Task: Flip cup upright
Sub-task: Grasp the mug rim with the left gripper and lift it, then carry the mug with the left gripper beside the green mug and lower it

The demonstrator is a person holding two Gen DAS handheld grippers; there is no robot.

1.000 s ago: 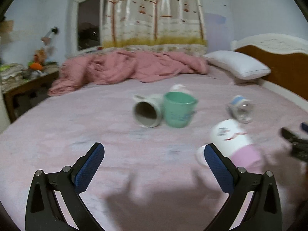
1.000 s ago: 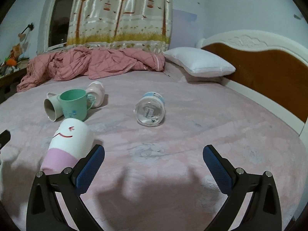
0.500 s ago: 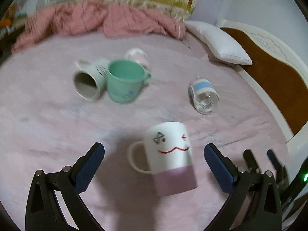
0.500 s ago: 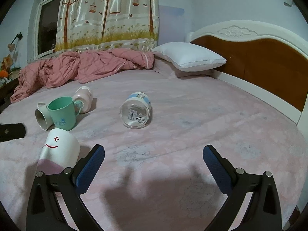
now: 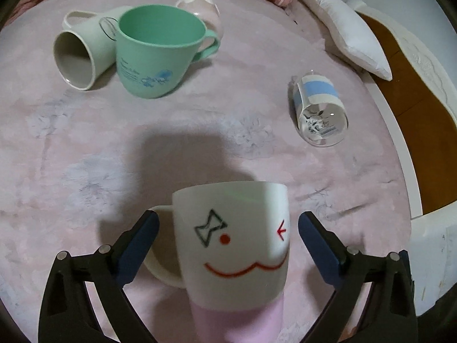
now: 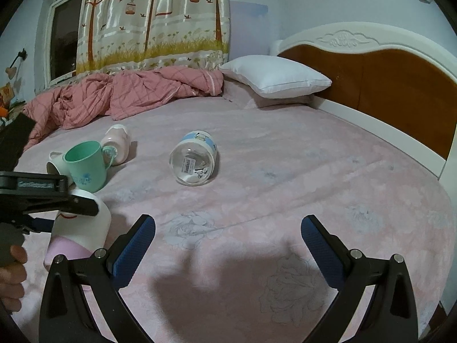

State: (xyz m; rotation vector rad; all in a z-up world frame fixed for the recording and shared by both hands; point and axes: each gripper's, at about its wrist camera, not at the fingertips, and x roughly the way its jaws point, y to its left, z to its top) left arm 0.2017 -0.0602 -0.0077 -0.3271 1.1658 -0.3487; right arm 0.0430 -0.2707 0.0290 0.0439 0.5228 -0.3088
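Note:
A white mug with a pink band and a red smile [image 5: 234, 245] stands upside down on the pink bed, handle to the left. My left gripper [image 5: 228, 245] is open with its blue fingers on either side of the mug, not touching it. The mug also shows in the right wrist view [image 6: 82, 231], partly hidden by the left gripper's black arm [image 6: 42, 197]. My right gripper [image 6: 228, 243] is open and empty above bare bedsheet.
A green cup [image 5: 157, 54] stands upright beside a white mug [image 5: 82, 54] lying on its side and a pink cup [image 5: 202, 11]. A clear glass with a blue band [image 5: 320, 108] lies on its side. Pillow [image 6: 274, 77], crumpled quilt [image 6: 120, 97] and headboard [image 6: 385, 74] lie behind.
My left gripper has moved forward and down over the white and pink mug, which now sits between its fingers. My right gripper has barely moved.

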